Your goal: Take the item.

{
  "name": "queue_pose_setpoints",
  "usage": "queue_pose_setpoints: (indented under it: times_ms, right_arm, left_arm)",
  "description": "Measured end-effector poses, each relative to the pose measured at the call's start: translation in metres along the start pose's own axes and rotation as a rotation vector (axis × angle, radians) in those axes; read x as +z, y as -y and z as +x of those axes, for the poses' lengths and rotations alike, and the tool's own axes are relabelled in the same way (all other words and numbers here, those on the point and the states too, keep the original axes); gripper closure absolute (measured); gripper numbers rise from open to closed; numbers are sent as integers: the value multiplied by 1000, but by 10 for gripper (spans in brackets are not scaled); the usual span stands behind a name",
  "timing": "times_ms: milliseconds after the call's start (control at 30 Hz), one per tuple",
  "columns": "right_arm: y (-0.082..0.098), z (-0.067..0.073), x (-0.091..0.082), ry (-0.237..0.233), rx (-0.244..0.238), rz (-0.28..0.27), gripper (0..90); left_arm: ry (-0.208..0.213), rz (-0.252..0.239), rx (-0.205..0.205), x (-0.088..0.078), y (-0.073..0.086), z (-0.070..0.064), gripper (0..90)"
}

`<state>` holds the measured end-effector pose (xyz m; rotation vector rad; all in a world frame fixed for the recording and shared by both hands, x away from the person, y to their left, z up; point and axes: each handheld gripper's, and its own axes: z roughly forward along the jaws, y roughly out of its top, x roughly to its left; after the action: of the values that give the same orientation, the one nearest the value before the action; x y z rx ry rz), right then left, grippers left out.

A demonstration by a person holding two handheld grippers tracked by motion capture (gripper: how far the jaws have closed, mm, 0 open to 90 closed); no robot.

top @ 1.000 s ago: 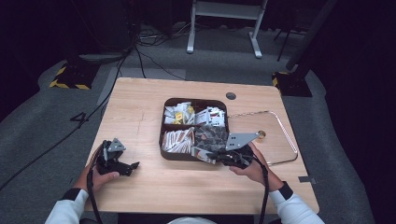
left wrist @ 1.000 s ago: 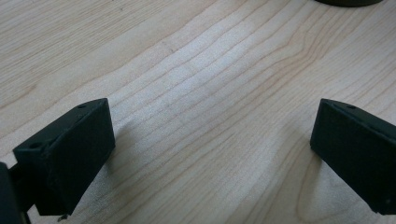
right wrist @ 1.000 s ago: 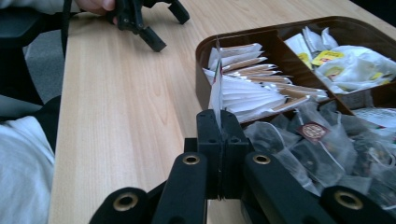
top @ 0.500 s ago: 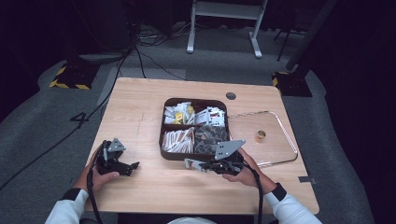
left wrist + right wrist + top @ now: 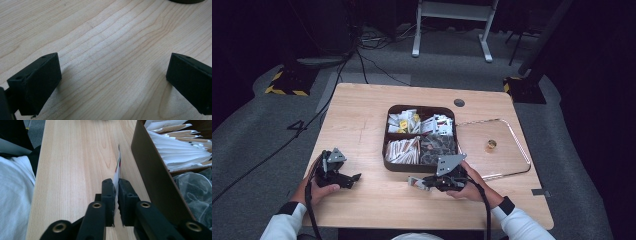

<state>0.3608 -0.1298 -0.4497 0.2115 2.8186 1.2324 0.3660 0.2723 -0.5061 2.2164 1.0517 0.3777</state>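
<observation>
A wooden table (image 5: 362,115) stands on grey carpet (image 5: 257,135) in a dark room.

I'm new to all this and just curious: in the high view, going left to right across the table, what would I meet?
Left gripper → small packet in the right gripper → brown compartment box → clear lid with its little gold knob.

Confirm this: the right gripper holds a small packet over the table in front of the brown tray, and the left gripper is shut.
Not quite. The left gripper is open; the left gripper view shows its jaws wide apart over bare table. The right gripper does hold the packet before the brown tray.
</observation>
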Motion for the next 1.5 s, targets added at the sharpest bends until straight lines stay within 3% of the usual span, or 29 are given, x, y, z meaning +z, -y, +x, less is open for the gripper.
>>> queue_pose_setpoints:
  times_ms: [433, 733, 1133, 1267, 1500]
  right_arm:
    - [-3, -3, -12, 44, 5, -19, 594]
    - [-4, -10, -29, 111, 30, -49, 471]
    - [9, -29, -63, 273, 97, -102, 396]
    - [17, -38, -76, 354, 118, -106, 370]
    - [27, -52, -89, 428, 175, -117, 363]
  left_arm:
    - [1, 0, -1, 0, 0, 0, 2]
    - [1, 0, -1, 0, 0, 0, 2]
    - [1, 0, -1, 0, 0, 0, 2]
    - [1, 0, -1, 0, 0, 0, 2]
    - [1, 0, -1, 0, 0, 0, 2]
